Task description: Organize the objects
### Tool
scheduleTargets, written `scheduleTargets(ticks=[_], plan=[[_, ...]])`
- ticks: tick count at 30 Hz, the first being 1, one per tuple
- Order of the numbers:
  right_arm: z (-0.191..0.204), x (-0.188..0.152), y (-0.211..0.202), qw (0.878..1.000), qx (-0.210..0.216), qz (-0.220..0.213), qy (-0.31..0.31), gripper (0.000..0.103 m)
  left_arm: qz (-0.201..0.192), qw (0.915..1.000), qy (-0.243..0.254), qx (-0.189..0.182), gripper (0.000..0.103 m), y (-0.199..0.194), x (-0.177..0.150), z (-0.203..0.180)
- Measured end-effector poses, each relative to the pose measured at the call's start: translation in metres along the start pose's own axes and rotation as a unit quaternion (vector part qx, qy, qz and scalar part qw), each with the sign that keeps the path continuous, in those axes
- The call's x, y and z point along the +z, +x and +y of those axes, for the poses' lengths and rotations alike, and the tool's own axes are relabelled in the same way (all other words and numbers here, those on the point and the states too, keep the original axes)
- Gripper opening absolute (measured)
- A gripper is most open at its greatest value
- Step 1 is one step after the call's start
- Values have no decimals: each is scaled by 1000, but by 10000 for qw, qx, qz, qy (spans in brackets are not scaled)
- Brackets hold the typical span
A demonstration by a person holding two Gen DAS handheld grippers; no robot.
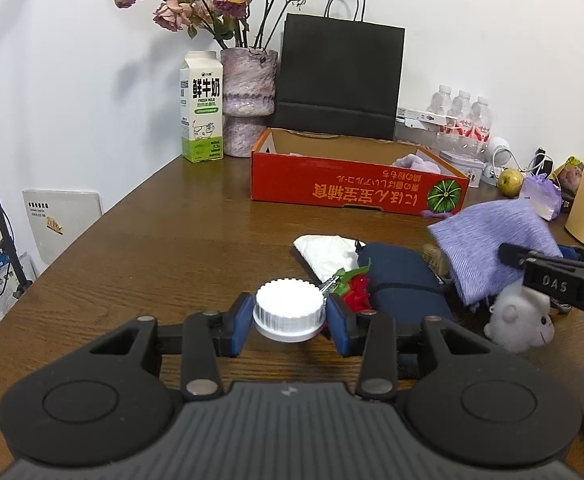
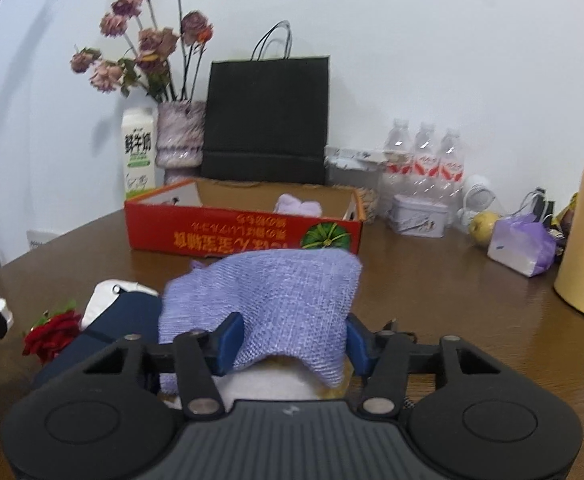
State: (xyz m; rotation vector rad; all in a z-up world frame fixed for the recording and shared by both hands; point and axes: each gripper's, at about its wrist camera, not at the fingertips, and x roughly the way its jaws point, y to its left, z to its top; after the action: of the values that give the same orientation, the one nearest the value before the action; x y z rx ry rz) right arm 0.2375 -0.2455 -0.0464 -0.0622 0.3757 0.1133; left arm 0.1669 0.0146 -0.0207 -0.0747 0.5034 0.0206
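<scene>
Hanging limp between the right tongs [image 2: 292, 346], which pinch its lower fold, the purple cloth [image 2: 267, 300] looks light and floppy above the worktop [image 2: 432, 304]; the left tongs [image 1: 287, 318] clamp a white-capped bottle [image 1: 287, 308].

Black grippers [image 1: 287, 322], blue pads [image 1: 240, 322]

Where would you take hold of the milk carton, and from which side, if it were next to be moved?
Probably grip the milk carton across its flat side walls, about mid-height, below the gabled top. Come in level from the front: it stands upright at the table corner with the vase close on its right and the wall behind, so only the front is clearly open.
</scene>
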Motion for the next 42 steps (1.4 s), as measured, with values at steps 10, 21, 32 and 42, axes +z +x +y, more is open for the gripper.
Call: scheduleTargets(ticks=[10, 21, 32, 42], plan=[[-4, -4, -28, 9979, -53, -651, 21, 12, -27, 10000, -45, -32, 41, -7, -3, 4], [-7, -15, -62, 9948, 230, -973, 193, 7, -128, 9999, -11, -61, 41, -17, -5, 4], [-3, -13, -79, 9919, 696, -969, 446, 6, -367, 9991, 135, -183, 41, -28, 10, -11], [5, 1, -77, 9911, 853, -919, 441, 6, -548, 9977, 235, -318, 41, -23, 33, -26]])
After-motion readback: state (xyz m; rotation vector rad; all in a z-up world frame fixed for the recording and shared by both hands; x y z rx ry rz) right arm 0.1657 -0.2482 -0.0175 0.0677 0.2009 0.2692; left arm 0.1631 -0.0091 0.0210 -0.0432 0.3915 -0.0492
